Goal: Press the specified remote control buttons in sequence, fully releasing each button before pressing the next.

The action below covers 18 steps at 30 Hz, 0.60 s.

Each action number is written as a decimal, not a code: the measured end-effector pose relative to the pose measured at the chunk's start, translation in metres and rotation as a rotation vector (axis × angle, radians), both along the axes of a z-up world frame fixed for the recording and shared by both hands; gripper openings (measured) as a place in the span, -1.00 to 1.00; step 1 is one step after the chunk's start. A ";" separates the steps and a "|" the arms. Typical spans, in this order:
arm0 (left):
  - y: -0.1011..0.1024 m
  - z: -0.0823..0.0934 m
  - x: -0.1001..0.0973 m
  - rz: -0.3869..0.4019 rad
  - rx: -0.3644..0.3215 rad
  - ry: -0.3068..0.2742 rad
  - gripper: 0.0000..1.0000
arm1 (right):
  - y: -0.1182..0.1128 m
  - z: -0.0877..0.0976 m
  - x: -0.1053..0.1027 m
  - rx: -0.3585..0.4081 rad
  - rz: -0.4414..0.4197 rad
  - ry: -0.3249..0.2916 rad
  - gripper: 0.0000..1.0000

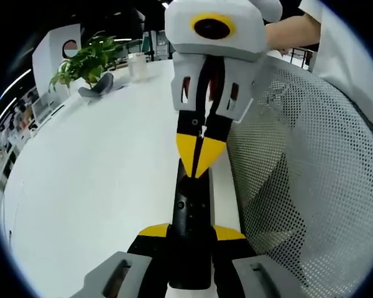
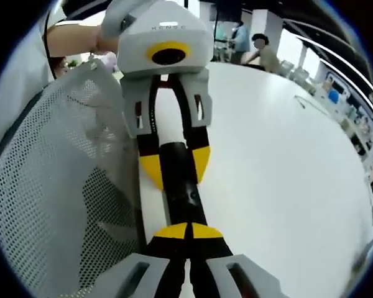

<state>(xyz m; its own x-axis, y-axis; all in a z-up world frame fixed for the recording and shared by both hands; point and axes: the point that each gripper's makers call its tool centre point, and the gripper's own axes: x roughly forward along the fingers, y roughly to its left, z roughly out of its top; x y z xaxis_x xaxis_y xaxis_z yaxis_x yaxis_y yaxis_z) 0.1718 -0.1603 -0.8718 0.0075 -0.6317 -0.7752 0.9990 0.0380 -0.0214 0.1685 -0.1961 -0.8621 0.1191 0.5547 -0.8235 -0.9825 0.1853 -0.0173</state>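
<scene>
A black remote control (image 1: 191, 217) lies along the white worktop's (image 1: 99, 186) edge, beside a grey mesh chair back (image 1: 304, 186). The left hand-held gripper (image 1: 191, 234) has its yellow-tipped jaws clamped around one end of the remote. The right hand-held gripper (image 2: 188, 231), jaws closed together, presses its tips onto the other end.

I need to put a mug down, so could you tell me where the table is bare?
Bare table runs from the remote out to the plant and cup at the far edge. It is crowded at the remote, where left gripper and right gripper meet, with the mesh chair close beside.
</scene>
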 end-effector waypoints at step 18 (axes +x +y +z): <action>0.000 0.000 0.001 0.002 -0.003 0.006 -0.52 | 0.012 -0.001 0.002 -0.059 0.117 -0.044 -1.00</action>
